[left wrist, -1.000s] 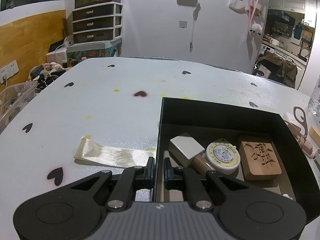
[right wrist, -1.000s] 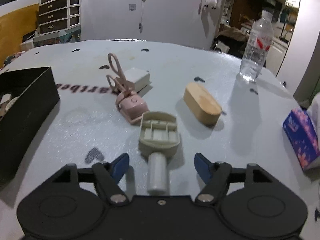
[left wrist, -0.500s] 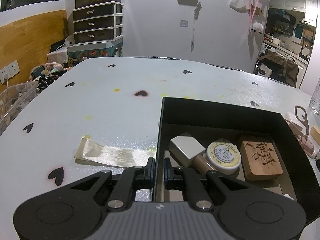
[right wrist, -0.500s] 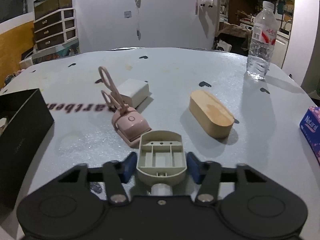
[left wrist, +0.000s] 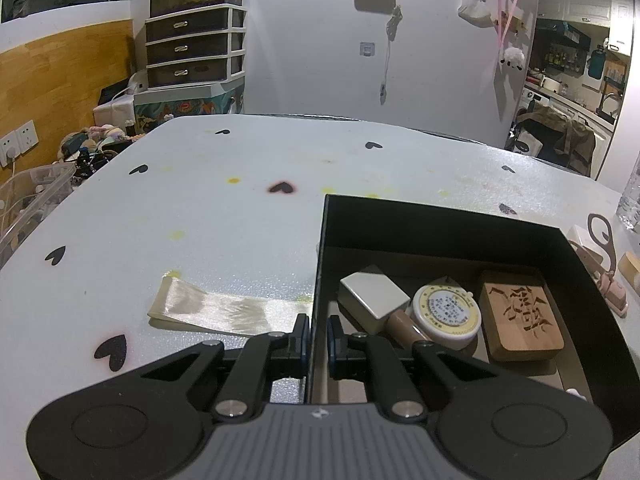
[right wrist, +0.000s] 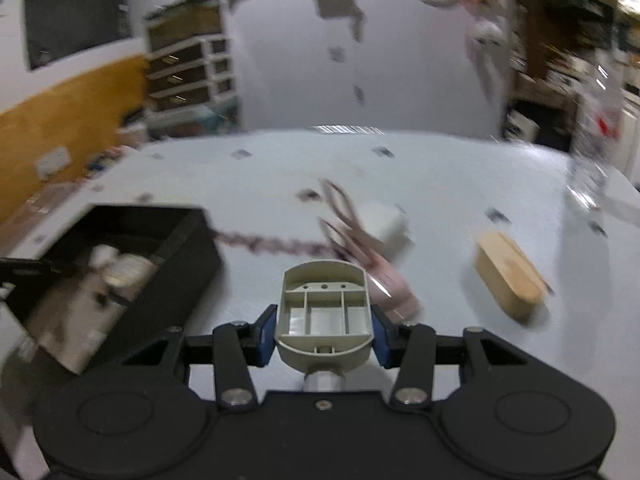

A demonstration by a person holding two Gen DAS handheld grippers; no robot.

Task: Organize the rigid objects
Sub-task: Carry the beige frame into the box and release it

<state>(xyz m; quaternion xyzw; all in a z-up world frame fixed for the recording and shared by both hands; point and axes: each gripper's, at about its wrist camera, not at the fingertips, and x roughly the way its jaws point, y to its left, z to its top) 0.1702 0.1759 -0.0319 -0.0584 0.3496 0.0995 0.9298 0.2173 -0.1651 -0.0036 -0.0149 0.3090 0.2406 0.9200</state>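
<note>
My left gripper (left wrist: 318, 332) is shut on the near left wall of the black box (left wrist: 320, 260). In the box lie a white block (left wrist: 374, 298), a round tape measure (left wrist: 446, 312) and a carved wooden block (left wrist: 520, 320). My right gripper (right wrist: 324, 330) is shut on a beige ribbed plastic tool (right wrist: 324, 308), its blue pads pressing both sides of the head and its white handle pointing back at the camera. The tool hangs above the table, to the right of the black box (right wrist: 192, 240). This view is blurred by motion.
On the table right of the box lie pink scissors on a pink case (right wrist: 360, 248), a white block (right wrist: 386, 226) and an oval wooden box (right wrist: 508, 276). A water bottle (right wrist: 592, 160) stands far right. A cream ribbon (left wrist: 224, 312) lies left of the box.
The right gripper closed on the beige tool, lifted it off the table and swung left, bringing the black box into its view. The left gripper has kept still on the box wall.
</note>
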